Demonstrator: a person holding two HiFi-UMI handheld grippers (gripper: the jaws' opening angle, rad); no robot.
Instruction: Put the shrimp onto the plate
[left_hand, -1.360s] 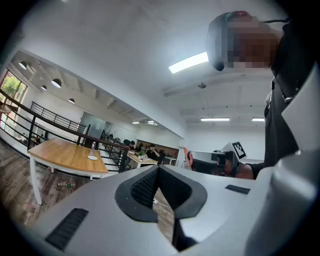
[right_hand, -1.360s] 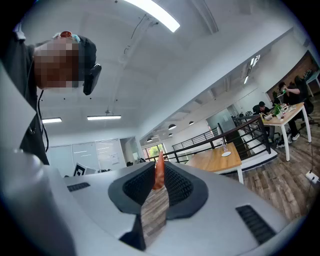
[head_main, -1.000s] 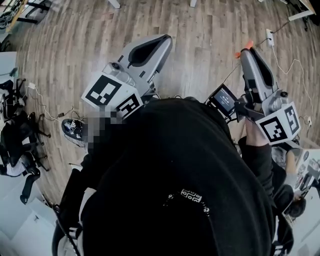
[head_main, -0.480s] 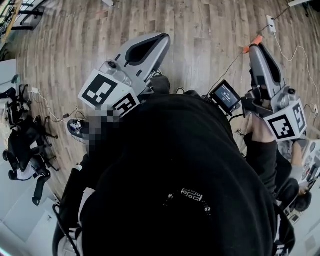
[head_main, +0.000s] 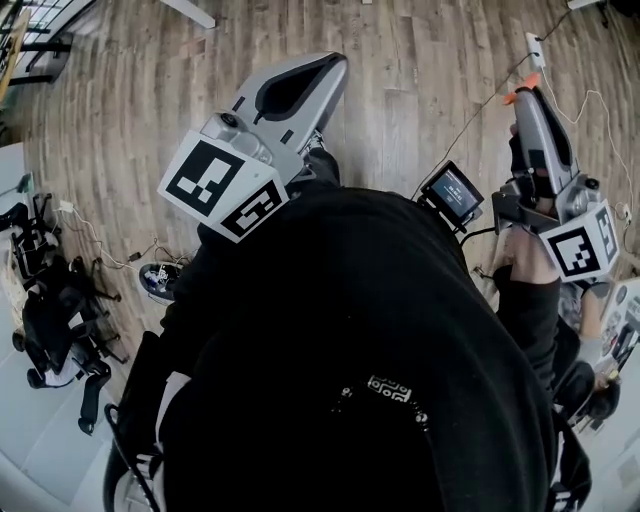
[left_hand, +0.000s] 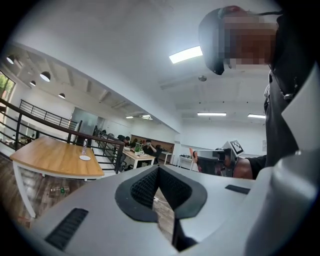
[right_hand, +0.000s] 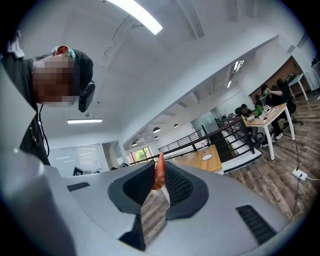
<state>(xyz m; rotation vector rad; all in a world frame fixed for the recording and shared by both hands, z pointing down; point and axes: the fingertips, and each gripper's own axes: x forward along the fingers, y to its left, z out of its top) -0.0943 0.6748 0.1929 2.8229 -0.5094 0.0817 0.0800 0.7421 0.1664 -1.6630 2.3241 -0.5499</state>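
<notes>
An orange shrimp (right_hand: 159, 172) sticks up between the black pads of my right gripper (right_hand: 159, 176), which is shut on it. In the head view the shrimp (head_main: 521, 90) shows as an orange bit at the tip of that right gripper (head_main: 523, 92), held out over the wooden floor at the right. My left gripper (head_main: 334, 64) points up and away at the left; its pads meet at the tip with nothing between them (left_hand: 158, 168). A small white plate (left_hand: 85, 158) lies on a far wooden table (left_hand: 55, 159); the plate (right_hand: 207, 156) also appears in the right gripper view.
The person's black-clad torso fills the lower head view. Cables and a power strip (head_main: 533, 45) lie on the floor at the right. Black office chairs (head_main: 55, 320) stand at the left. A small screen (head_main: 453, 193) sits by the right gripper. A black railing (left_hand: 60, 127) runs behind the table.
Both grippers have shifted upward in the head view, the right one also further right. The shrimp stays pinched in the right gripper. The chairs at the left have slid down the picture.
</notes>
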